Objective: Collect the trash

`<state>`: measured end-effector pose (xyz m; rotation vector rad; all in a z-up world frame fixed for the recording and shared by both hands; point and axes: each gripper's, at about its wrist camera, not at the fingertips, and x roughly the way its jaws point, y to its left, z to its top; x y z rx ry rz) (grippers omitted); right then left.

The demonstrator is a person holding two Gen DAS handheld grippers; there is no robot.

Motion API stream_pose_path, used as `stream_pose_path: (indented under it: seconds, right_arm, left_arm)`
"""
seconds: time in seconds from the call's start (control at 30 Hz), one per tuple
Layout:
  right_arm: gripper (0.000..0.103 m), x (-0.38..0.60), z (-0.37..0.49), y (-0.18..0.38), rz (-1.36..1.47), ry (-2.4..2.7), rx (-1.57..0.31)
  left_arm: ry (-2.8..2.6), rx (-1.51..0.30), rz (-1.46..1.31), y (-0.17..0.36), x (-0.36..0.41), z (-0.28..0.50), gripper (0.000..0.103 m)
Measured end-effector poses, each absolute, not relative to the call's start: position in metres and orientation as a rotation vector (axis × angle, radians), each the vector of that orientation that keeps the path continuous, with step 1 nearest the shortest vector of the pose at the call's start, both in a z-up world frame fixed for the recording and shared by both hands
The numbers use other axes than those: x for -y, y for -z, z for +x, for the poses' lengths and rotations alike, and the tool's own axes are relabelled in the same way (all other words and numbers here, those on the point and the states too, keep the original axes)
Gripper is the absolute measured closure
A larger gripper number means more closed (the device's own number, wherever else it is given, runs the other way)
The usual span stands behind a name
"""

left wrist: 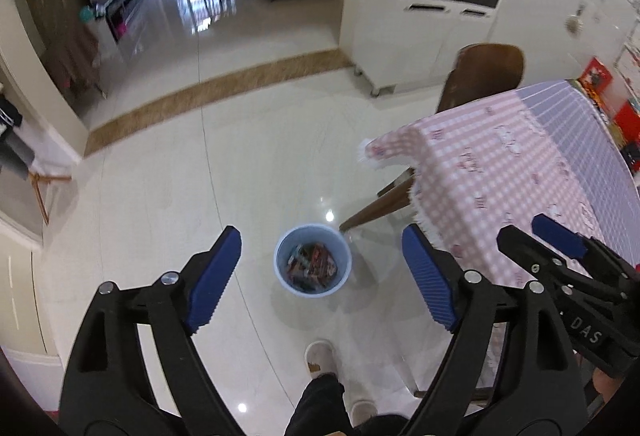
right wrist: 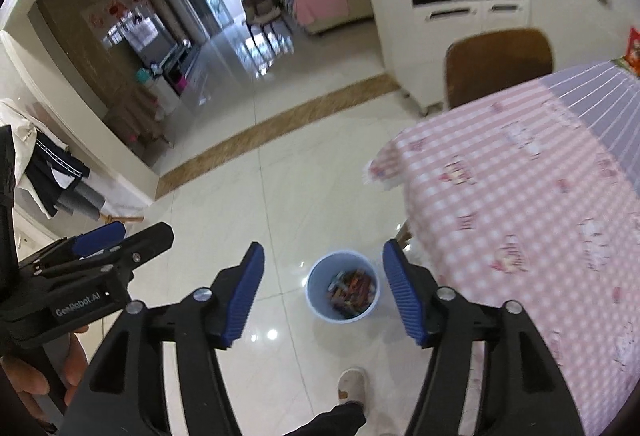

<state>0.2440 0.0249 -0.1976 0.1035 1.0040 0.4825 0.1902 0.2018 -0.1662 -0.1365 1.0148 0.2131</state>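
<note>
A light blue bin is standing upright on the pale tiled floor, its round mouth facing straight up, so it has no long axis to speak of from here; it is sitting near the corner of the surface draped in a pink checked cloth, just beside a wooden leg. Colourful wrappers are lying in a heap inside the bin, pointing every which way. The left gripper is hanging high over the bin with its jaws standing wide and nothing between them. The right gripper is likewise hanging above the bin, jaws apart and holding nothing. The left view is showing the right gripper off to the right over the cloth, and both of the person's light slippers near the bottom. The right view is showing the left gripper at the left with fingers wrapped under it, and only one slipper.
</note>
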Motion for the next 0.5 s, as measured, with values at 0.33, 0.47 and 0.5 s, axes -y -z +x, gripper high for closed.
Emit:
stream_pose_path:
  seconds: [0.33,0.47,0.5]
  right_arm:
    - [0.027,0.075,0.139,0.120,0.078,-0.479,-0.792]
    - [0.024,0.104,0.101,0.098,0.083,-0.465,-0.738]
    - [0.022,0.112,0.091,0.092,0.086,-0.456,-0.731]
  left_arm:
    - [-0.217,-0.838,-0.112,0.097,-0.101,0.090,0.016]
    - [-0.206,-0.800,-0.089,0.078,-0.071,0.056,0.014]
    - [-0.210,-0.790,-0.077,0.071,-0.064,0.048,0.014]
